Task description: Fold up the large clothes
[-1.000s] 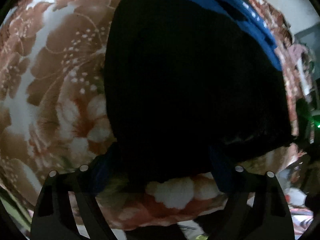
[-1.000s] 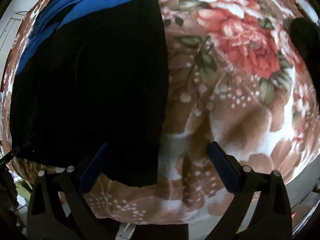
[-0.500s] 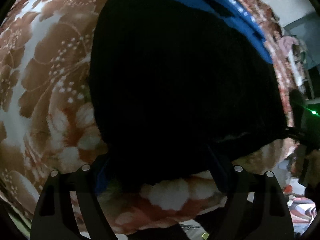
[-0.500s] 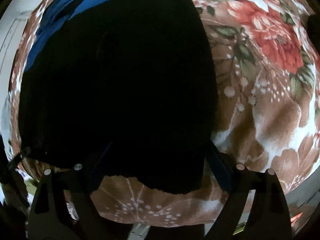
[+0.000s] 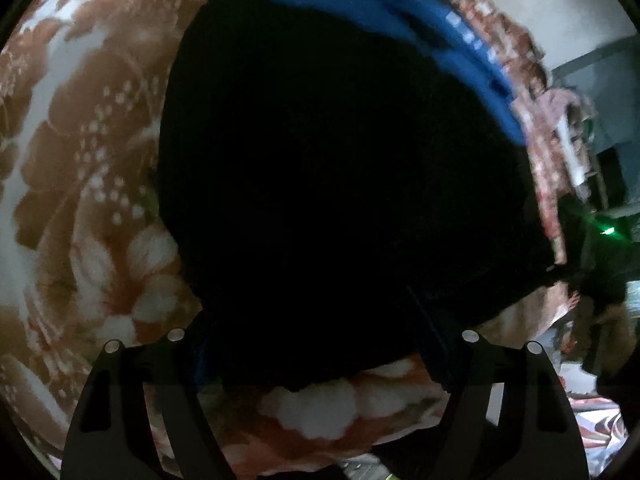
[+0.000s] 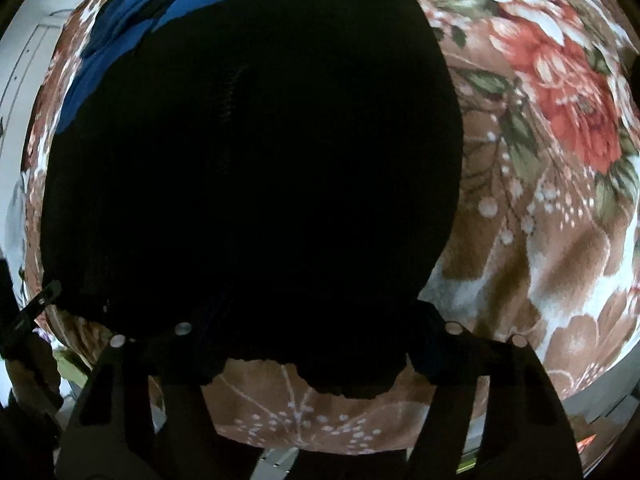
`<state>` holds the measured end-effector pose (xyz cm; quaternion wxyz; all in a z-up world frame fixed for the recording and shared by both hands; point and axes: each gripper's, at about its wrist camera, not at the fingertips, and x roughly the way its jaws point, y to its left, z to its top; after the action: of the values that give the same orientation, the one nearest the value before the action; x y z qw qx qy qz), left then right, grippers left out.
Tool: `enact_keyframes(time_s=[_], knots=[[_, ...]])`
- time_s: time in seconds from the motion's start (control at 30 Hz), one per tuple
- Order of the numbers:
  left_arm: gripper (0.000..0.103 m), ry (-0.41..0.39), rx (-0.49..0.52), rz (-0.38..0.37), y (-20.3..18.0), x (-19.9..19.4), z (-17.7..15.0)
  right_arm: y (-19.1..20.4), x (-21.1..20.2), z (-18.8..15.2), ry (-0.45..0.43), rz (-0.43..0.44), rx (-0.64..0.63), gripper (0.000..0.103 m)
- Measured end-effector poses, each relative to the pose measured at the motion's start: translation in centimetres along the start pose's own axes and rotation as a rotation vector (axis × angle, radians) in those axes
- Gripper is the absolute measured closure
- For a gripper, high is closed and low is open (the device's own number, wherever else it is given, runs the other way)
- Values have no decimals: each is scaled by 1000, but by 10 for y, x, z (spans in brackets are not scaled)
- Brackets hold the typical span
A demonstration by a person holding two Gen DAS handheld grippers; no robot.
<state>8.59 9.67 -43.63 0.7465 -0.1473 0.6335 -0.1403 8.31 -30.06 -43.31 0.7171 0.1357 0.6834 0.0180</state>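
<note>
A black garment (image 5: 340, 160) with a blue band (image 5: 400, 12) at its far end lies flat on a floral blanket (image 5: 80, 140). My left gripper (image 5: 316, 320) points down over the near hem on the garment's left side. Its jaws are closing with the black cloth between the blue pads (image 5: 434, 352); I see no pinch. In the right wrist view the same garment (image 6: 260, 160) and blue band (image 6: 120, 40) fill the frame. My right gripper (image 6: 312, 332) straddles the near hem, jaws closing, cloth between them. Its left finger is lost against the dark fabric.
The blanket (image 6: 540, 160) stretches to the right of the garment, to the bed's edge (image 6: 600, 392). A white wall (image 6: 24, 60) stands far left. In the left wrist view, pink cloth (image 5: 560, 120) and dark clutter with a green light (image 5: 608, 231) lie beyond the bed.
My right gripper has slid left from the blanket onto the garment's hem, and its jaws have narrowed. My left gripper has stayed over the hem with its jaws slightly narrower.
</note>
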Motion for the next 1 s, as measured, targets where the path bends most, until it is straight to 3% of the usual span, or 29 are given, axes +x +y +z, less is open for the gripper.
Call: enact_keyframes(time_s=[0.07, 0.13, 0.17, 0.2, 0.23, 0.3, 0.43, 0.57, 0.63, 0.67, 0.77, 0.83, 0.9, 1.0], knots=[[34, -7, 0, -2, 4, 0, 1, 4, 3, -8, -3, 10, -1, 40], [52, -12, -4, -25, 2, -4, 3, 5, 2, -9, -5, 13, -1, 51], [53, -10, -6, -39, 3, -8, 2, 8, -2, -9, -3, 13, -8, 56], [51, -16, -12, -46, 4, -15, 1, 10, -3, -11, -3, 7, -15, 56], [32, -22, -20, -48, 4, -17, 1, 11, -5, -11, 1, -2, -19, 56], [19, -21, -50, -81, 4, -21, 3, 11, -7, -10, 16, 3, 4, 54], [18, -29, -107, -135, 10, -26, 8, 6, -9, 5, 38, 57, 80, 41], [22, -48, -213, -154, 30, -24, 13, -5, -9, 10, 39, 103, 132, 39], [59, -14, -217, -105, 35, -14, 14, -8, -8, 11, 37, 106, 127, 45], [66, 0, -200, -61, 36, -10, 13, -11, -8, 10, 36, 99, 117, 52], [76, 1, -161, -57, 31, -11, 13, 1, -7, 6, 25, 40, 37, 72], [83, 4, -112, -41, 22, -14, 14, 10, -13, 6, 22, 28, 5, 79], [85, 4, -64, -21, 11, -18, 18, 22, -24, 6, 14, 7, -36, 82], [87, -6, -30, -66, -1, -32, 29, 41, -49, 9, -19, 0, -70, 83]])
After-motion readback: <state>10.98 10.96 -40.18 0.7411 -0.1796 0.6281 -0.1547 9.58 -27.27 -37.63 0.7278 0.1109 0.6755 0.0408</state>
